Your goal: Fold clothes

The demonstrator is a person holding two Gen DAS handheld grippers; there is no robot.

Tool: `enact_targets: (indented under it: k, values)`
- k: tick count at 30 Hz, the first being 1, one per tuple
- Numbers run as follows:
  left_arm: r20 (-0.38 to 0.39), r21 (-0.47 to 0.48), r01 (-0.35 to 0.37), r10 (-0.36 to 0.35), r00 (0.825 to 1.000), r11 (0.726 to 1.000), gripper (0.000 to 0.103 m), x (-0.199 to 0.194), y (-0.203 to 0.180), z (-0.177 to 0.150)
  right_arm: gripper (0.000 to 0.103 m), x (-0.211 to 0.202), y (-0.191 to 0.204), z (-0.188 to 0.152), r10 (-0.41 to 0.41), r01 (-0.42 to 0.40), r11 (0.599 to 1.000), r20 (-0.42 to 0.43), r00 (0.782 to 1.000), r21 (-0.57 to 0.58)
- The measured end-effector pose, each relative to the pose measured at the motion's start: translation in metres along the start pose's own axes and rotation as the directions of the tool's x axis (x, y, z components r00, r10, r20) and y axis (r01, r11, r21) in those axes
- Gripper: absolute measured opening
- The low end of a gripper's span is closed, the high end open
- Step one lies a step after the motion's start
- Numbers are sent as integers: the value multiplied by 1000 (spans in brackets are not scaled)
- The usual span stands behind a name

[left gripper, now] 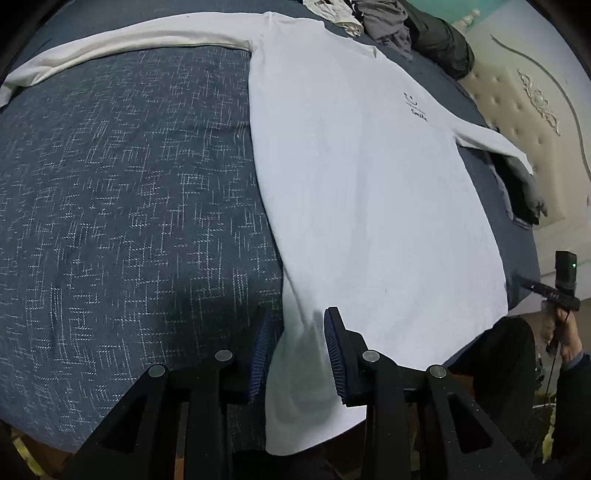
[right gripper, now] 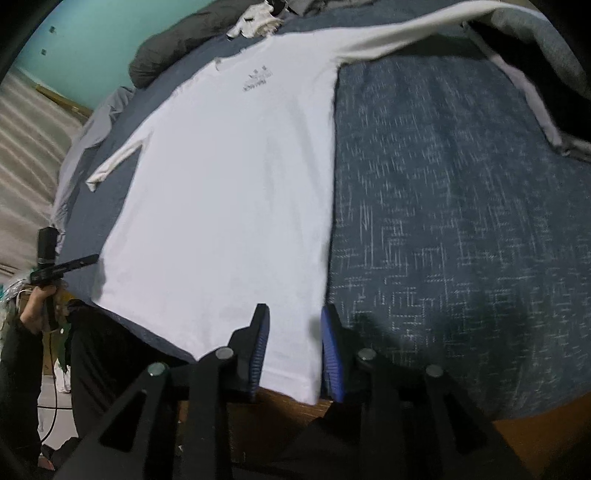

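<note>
White long-sleeved shirt (left gripper: pixel 369 192) lies flat (sleeves spread) on bedspread (left gripper: pixel 129 203).

Bed (left gripper: pixel 129 184) covered by a dark blue spread with a fine white crosshatch pattern; white long-sleeved shirt (left gripper: pixel 369 192) lies flat on it, front up, sleeves spread to both sides, hem at the near edge and hanging slightly over it; small dark print on the chest; heap of grey and white clothes (left gripper: pixel 384 22) at the far end beyond the collar; dark bundle (left gripper: pixel 443 44) beside the heap.
</note>
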State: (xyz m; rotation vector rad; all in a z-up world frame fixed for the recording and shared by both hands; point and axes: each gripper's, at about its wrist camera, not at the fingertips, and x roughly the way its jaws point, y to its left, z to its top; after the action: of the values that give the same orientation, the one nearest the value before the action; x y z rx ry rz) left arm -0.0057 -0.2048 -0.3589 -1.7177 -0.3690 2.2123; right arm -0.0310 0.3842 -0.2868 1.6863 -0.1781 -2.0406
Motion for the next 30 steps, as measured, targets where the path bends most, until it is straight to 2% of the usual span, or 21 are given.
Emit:
enact_targets:
  k: [8,15,16,18,20,30]
  values:
    - [19,4,13,-13,1000,1000,33,-7,-5,0,29,27,0,0,-45,46,999,-77,996,3]
    - [7,16,21,-21,1000,1000,32,0,-12,2,28,32,2,-2,-26,26,1000,-84,996,-10]
    - [5,16,23,-23,1000,1000,32,1,-13,2,27,32,3,-1,-21,20,1000,-87,996,-15]
    - [-1,17,23,-23,1000,1000,32,3,-14,2,14,32,5,-1,-17,14,1000,-86,996,-27]
    - [-1,18,26,-26,1000,1000,32,4,-14,4,10,30,6,-2,-19,16,999,-82,996,-39]
    - [1,32,30,-31,1000,999,32,-12,-8,-15,8,18,-7,-5,-34,33,999,-53,998,-13]
